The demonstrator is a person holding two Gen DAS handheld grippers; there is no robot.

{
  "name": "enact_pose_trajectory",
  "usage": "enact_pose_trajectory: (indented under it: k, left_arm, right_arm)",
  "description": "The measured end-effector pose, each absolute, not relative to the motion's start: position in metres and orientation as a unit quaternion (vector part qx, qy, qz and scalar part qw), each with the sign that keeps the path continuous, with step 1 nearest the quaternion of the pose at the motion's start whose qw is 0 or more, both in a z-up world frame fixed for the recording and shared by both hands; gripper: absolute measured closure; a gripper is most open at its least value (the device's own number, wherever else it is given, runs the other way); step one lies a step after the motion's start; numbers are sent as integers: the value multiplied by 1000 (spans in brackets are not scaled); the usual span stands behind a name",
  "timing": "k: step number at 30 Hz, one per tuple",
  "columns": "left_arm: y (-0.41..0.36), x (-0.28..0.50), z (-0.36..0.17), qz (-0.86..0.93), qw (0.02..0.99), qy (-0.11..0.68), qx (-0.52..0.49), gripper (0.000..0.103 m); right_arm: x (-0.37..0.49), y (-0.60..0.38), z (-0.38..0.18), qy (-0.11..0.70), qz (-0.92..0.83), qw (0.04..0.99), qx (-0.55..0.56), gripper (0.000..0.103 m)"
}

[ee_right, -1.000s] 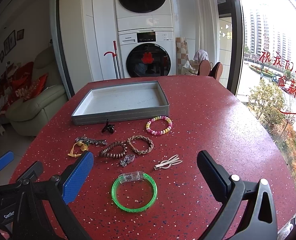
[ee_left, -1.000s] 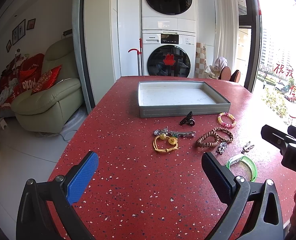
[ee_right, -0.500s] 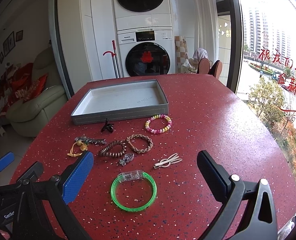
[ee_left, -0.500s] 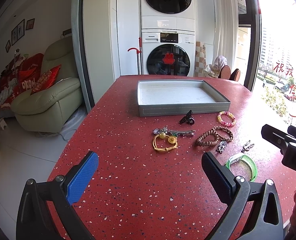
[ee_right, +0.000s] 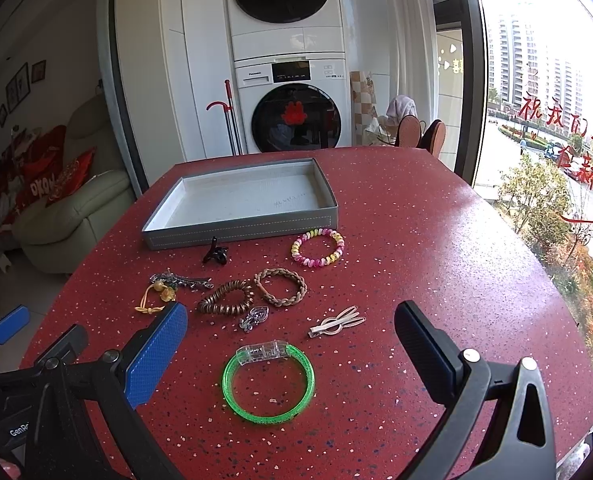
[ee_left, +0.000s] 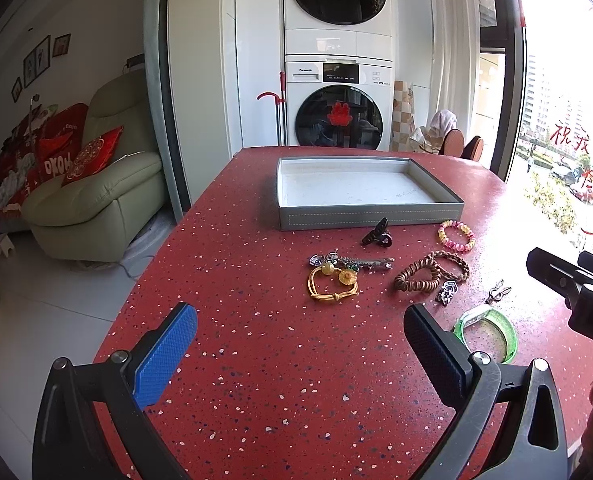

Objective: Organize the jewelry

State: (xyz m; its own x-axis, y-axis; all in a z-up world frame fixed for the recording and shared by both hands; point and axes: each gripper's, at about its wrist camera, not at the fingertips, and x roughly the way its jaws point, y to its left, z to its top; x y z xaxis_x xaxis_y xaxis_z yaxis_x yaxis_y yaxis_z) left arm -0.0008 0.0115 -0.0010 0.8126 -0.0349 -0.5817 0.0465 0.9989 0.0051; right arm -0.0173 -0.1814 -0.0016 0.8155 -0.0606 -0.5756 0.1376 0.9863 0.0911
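Observation:
An empty grey tray [ee_right: 240,236] [ee_left: 370,216] sits mid-table on the red speckled table [ee_right: 416,240]. In front of it lie a black claw clip [ee_right: 215,255], a pink-yellow bead bracelet [ee_right: 317,247], a braided brown band [ee_right: 280,286], a brown coil tie [ee_right: 226,302], a silver hair clip [ee_right: 180,281], a yellow cord bracelet [ee_left: 332,282], a small silver charm [ee_right: 254,318], a metal clip [ee_right: 336,322] and a green bangle [ee_right: 268,384]. My right gripper [ee_right: 292,356] hangs open just above the bangle. Further left, my left gripper [ee_left: 300,352] is open over bare table.
The table's left edge drops to a white floor beside a pale green sofa [ee_left: 96,196]. Stacked washing machines [ee_right: 288,64] stand behind the table's far end. A large window [ee_right: 556,120] runs along the right side. The right gripper's body [ee_left: 576,288] shows at right in the left wrist view.
Both views have shifted only slightly: the jewelry sits a touch higher in the right wrist view. Nothing was taken hold of, and both grippers stay open.

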Motion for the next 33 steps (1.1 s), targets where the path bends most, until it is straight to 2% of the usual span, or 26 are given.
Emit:
enact_pose_trajectory:
  k: [33]
  left_arm:
    - [10, 3, -6, -25, 946, 323, 11, 0]
  right_arm:
    - [-17, -181, -11, 304, -52, 949, 67, 0]
